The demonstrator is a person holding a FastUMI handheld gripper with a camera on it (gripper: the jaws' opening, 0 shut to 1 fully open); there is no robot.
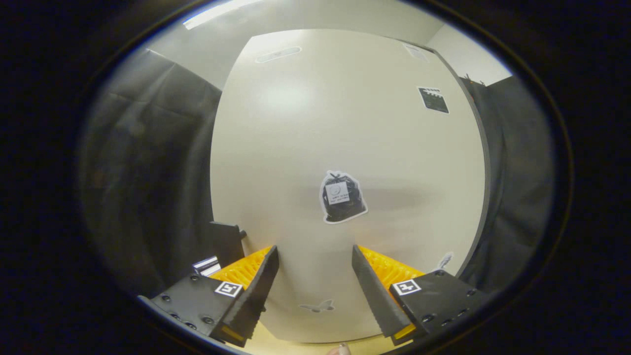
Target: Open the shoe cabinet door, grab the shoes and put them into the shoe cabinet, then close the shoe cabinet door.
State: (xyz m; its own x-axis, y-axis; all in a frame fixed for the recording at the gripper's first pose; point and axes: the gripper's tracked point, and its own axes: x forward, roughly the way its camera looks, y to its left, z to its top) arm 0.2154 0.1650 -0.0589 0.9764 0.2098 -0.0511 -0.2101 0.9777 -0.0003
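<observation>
The cream-white shoe cabinet door point(345, 148) stands flat and close in front of me, with a sticker of a black bag point(341, 196) at its middle and a small butterfly sticker point(318, 306) low down. My gripper point(315, 254) is open, its orange-and-black fingers point(256, 276) spread apart with nothing between them, the tips very near the door's face. I cannot tell whether they touch it. The door's dark right edge point(485, 187) runs down beside the booth cloth.
Black booth cloth point(148, 172) hangs on both sides of the door. A dark boxy object point(226, 241) with a small label sits low at the left, behind my left finger. A strip of pale floor point(296, 347) shows under the door, with a fingertip point(340, 350) at its edge.
</observation>
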